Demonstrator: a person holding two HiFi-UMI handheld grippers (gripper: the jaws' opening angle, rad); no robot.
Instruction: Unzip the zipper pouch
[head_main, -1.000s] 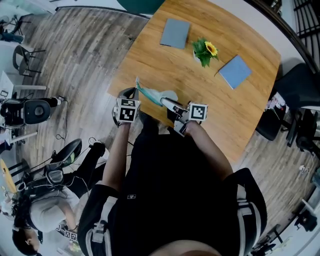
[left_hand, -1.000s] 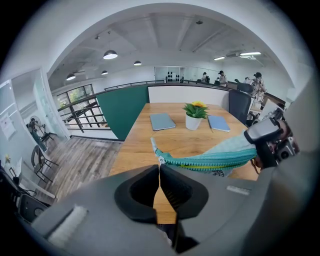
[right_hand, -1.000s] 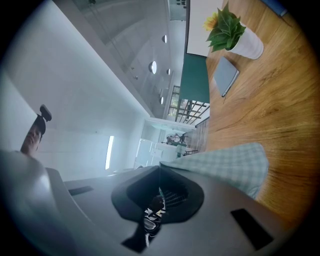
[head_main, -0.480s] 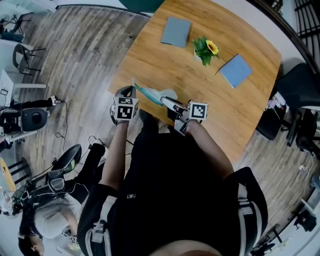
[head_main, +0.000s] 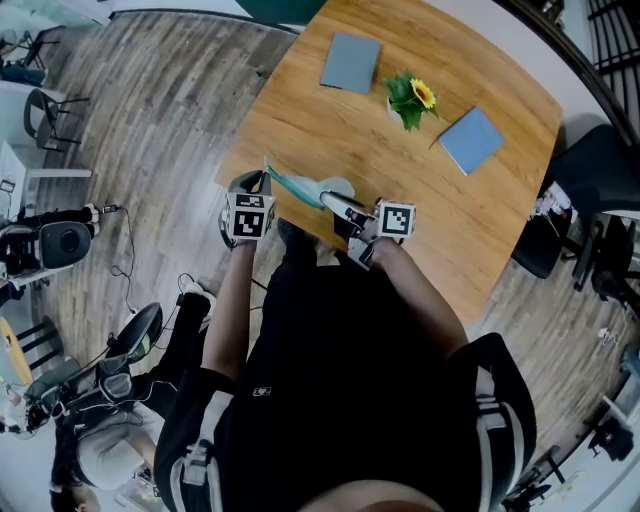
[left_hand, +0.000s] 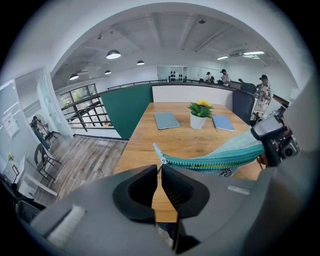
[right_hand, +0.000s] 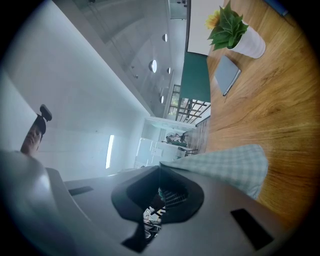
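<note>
Pinching the pouch: the right tool (right_hand: 159, 170) has its jaws pressed together on the checked cloth edge of the zipper pouch (right_hand: 227, 167). In the right gripper view the cloth spreads out past the jaws to the right.
Left tool: the left tool (left_hand: 160, 167) shows a thin slit between its jaws, which have just been opening. The zipper pull (left_hand: 158, 151) stands right at the tips, and no pad is seen pressing on it.
Zipper: the teal zipper teeth (left_hand: 210, 161) run from the left tool's tips across to the right tool, sagging a little in the middle.
Pouch's place: strung between the two tools, over the near edge of the tabletop (head_main: 330, 130), close to the person's body.
Beyond the tools: a potted plant (head_main: 410, 102) with a yellow flower, well apart from both. A grey notebook (head_main: 351, 66) lies flat to its left and a blue notebook (head_main: 470, 142) to its right.
Aim: the left tool tilts downward, the right tool lies about level.
</note>
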